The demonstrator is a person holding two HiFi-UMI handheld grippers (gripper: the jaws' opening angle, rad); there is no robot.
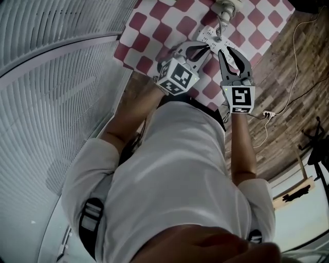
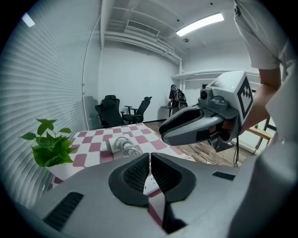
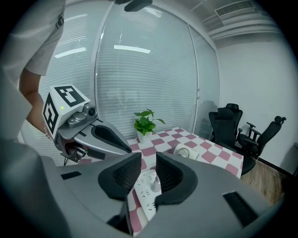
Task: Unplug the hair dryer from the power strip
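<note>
Close up, a white shirt fills most of the head view. Two bare arms reach out from it, one to each pair of tongs.

The left tongs are pressed together, with only a thin slit between the jaws. A tiny bit of white shows through that slit in the left gripper view, too small to name for sure.

The right tongs are right beside the left ones, tips close together. Their jaws are a little way apart. In the gap, the right gripper view shows the white power strip lying just under the tips. A small plug stands in it. I cannot tell if the jaws touch the plug.

From the head view, both tongs cover most of the power strip, so only one end peeks out past the tips.

Both tongs hang over a table with red and white squares. A pale cord runs on from the tips to the hair dryer, which lies on the table past both tongs. The top edge of the head view cuts it off.

Farther off, on the left tongs' side, stands a green plant. Beyond the table are black chairs. A wood floor lies out past the right tongs.
</note>
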